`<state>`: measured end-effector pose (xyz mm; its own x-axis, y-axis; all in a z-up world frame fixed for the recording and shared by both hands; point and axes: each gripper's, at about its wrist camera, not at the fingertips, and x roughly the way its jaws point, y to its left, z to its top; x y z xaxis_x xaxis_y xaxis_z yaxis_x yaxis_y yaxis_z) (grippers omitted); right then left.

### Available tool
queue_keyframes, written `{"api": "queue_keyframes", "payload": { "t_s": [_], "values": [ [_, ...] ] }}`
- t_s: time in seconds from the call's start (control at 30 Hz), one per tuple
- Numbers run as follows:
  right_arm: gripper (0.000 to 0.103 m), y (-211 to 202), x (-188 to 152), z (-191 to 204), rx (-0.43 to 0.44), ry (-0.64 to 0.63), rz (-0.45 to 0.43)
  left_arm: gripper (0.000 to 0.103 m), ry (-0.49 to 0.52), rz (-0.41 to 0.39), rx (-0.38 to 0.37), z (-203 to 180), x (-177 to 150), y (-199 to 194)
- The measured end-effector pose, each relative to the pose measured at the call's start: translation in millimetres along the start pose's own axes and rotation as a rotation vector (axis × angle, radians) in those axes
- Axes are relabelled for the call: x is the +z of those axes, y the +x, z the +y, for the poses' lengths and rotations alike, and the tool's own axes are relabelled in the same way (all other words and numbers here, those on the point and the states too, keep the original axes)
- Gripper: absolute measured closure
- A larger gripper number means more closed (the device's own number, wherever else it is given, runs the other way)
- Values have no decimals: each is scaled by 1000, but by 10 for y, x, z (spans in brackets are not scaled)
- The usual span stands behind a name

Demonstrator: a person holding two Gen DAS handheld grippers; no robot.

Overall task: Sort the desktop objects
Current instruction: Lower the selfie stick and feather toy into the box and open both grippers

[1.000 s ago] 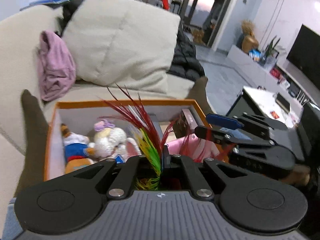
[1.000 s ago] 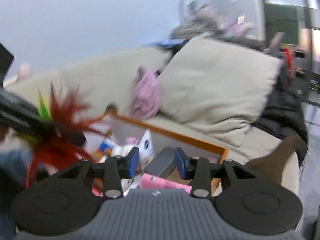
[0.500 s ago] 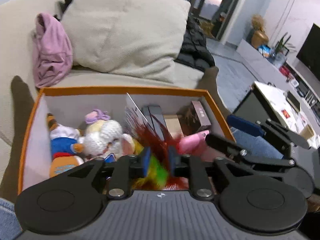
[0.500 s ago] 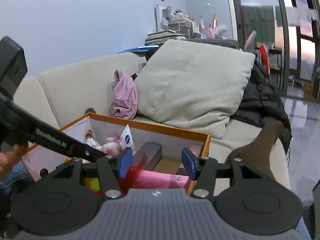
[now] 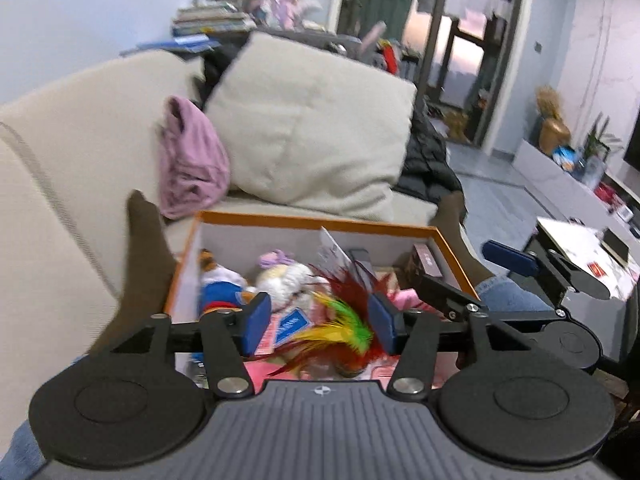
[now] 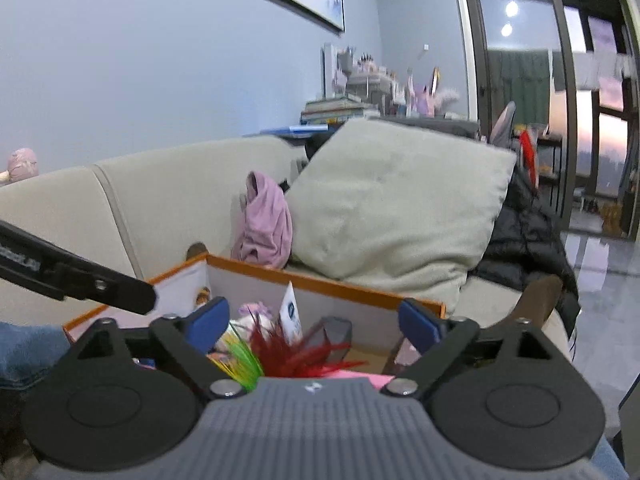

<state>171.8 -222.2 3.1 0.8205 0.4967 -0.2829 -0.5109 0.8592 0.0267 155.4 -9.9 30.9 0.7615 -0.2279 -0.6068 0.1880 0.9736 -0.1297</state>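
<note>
Feathers (image 5: 340, 330) in red, green and yellow, one bunch, lie inside one orange-rimmed box (image 5: 312, 220), between the spread fingers of the left hand-held gripper (image 5: 318, 326) but not pinched. The right hand-held gripper (image 6: 316, 326) is wide apart too and holds nothing. Two plush toys sit in the box: one blue and orange (image 5: 220, 284), one white with a purple bow (image 5: 286, 276). Behind the box are one beige cushion (image 5: 316, 128) and one pink cloth (image 5: 192, 164) on the sofa (image 5: 60, 140).
</note>
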Motion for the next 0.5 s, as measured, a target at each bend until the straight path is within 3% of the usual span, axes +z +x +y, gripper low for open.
{"api": "queue_keyframes", "payload": {
  "t_s": [0.17, 0.33, 0.5],
  "values": [
    [1, -199, 35, 153, -57, -14, -73, 17, -10, -128, 62, 42, -137, -291],
    [1, -424, 37, 166, -123, 49, -122, 14, -33, -198, 112, 54, -271, -384],
    [1, -536, -1, 90, -199, 162, -129, 13, -15, -197, 155, 11, -381, -273]
  ]
}}
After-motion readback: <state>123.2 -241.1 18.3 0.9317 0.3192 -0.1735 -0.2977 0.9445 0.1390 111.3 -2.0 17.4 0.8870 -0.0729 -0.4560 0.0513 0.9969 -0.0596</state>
